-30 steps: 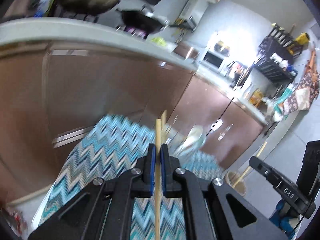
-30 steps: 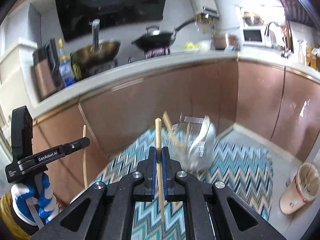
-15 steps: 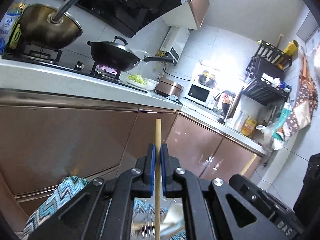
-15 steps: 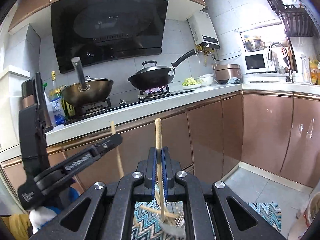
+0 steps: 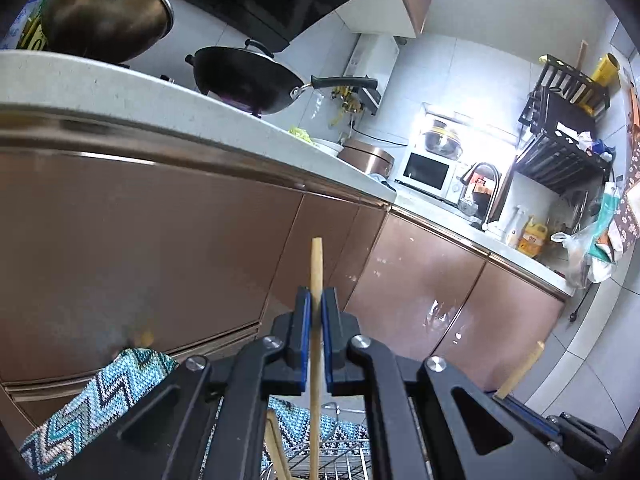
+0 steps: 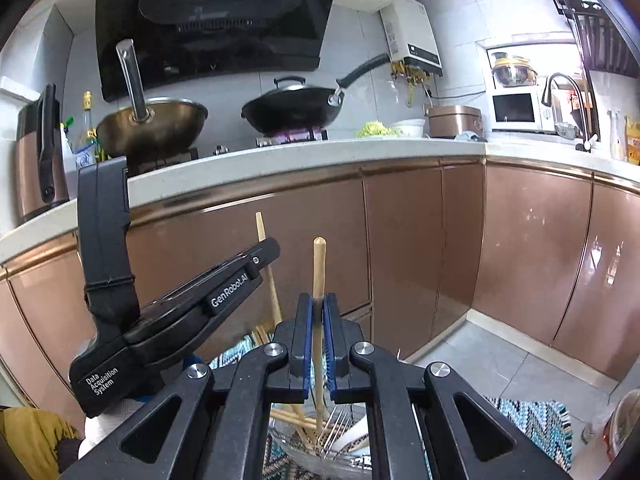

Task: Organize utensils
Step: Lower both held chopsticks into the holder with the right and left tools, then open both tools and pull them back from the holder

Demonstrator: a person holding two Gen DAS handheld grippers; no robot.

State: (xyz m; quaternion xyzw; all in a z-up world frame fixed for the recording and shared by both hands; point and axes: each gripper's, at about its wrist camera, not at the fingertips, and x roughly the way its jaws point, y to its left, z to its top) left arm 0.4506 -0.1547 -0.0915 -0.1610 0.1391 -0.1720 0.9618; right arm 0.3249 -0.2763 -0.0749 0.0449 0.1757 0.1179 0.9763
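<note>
My left gripper (image 5: 316, 300) holds a wooden chopstick (image 5: 316, 264) upright between its blue pads, and its jaws are starting to open. My right gripper (image 6: 319, 306) is shut on a second chopstick (image 6: 319, 264), also upright. Both lower ends reach down into a utensil holder (image 6: 304, 456), which holds several chopsticks and a white spoon. In the left wrist view its wire grid (image 5: 340, 468) shows beneath the fingers. The left gripper (image 6: 268, 252) stands close on the left in the right wrist view. The right gripper (image 5: 532, 416) shows at the lower right in the left wrist view.
A zigzag cloth (image 5: 100, 392) lies under the holder. Brown cabinet doors (image 6: 400, 240) stand straight ahead under a white counter (image 6: 360, 156). A black wok (image 6: 296, 108) and a steel wok (image 6: 156, 124) sit on the stove. A bin (image 6: 624, 428) stands at the lower right.
Both grippers have moved forward to stand over the holder, which has slid from ahead to under the fingers. The left gripper has come closer to the right one. Both chopsticks stay clamped.
</note>
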